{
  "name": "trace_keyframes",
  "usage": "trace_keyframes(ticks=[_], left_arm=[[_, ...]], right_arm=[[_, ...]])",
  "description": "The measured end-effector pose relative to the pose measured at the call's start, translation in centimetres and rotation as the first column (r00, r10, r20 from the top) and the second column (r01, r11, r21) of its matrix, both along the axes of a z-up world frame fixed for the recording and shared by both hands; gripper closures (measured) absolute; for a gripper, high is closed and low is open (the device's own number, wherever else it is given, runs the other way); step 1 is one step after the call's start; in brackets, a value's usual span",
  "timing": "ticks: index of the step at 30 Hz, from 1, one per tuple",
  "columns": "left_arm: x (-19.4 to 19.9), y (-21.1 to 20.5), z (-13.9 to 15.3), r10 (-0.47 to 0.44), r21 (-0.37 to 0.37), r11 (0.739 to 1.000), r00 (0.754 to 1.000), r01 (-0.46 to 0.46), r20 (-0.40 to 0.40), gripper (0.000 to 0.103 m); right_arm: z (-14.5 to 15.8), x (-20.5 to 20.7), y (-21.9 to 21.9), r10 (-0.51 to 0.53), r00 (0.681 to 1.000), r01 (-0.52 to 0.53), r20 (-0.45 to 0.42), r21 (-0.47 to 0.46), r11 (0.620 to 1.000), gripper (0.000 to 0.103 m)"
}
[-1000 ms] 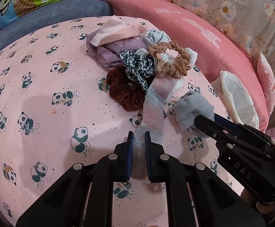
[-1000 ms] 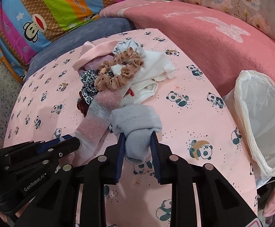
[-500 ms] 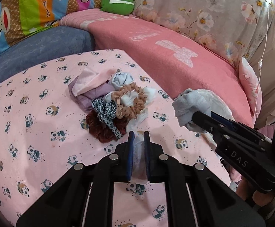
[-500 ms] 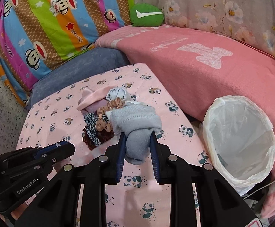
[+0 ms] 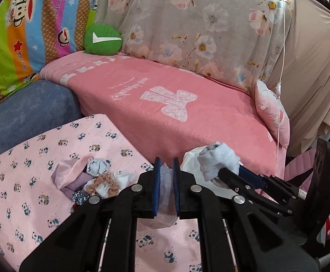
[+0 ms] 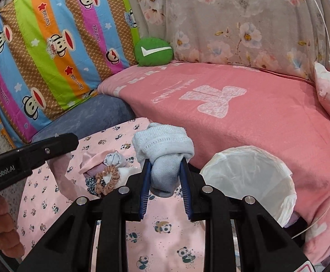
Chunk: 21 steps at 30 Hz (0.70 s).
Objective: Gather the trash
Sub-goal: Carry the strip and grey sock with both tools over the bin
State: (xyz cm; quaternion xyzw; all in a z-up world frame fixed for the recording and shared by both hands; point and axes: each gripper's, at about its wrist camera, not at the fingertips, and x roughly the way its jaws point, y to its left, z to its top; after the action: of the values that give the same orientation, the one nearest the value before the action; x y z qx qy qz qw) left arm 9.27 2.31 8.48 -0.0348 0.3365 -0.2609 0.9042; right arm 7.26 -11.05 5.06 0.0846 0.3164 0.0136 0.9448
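Note:
My left gripper (image 5: 165, 165) is shut on a pale pink strip of cloth (image 5: 165, 181), lifted above the panda-print table (image 5: 24, 181); the strip hangs below it in the right wrist view (image 6: 60, 176). My right gripper (image 6: 165, 165) is shut on a rolled grey sock (image 6: 162, 149), held in the air left of the white-lined trash bin (image 6: 249, 181). The sock also shows in the left wrist view (image 5: 217, 161), in front of the bin liner (image 5: 190, 163). A pile of scrunchies and cloths (image 6: 106, 174) lies on the table.
A pink blanket-covered couch (image 6: 233, 113) runs behind the table and bin. A green round cushion (image 6: 153, 52) and a striped monkey-print pillow (image 6: 47, 52) sit at the back. A small pink pillow (image 5: 271, 111) lies at the couch's right end.
Both grippers have risen well above the table with their loads. The pink strip has come off the pile and the sock has moved up beside the bin.

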Motion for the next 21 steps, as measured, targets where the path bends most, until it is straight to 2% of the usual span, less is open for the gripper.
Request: trace_keyframes(ticks=[10,21], left_arm=[[1.0,-7.7,2.7,-0.125,0.017,0.992,0.99,0.124,0.059,0.093],[1.8,-14.5,1.7,-0.25,0.017,0.968,0.968,0.25,0.027,0.093]], right_arm=[[0.8,-0.9,-6.5,-0.124,0.992,0.124,0.022,0.006,0.992,0.078],[-0.6,-1.3,-12.1,-0.217,0.976,0.217,-0.003,0.017,0.976,0.078]])
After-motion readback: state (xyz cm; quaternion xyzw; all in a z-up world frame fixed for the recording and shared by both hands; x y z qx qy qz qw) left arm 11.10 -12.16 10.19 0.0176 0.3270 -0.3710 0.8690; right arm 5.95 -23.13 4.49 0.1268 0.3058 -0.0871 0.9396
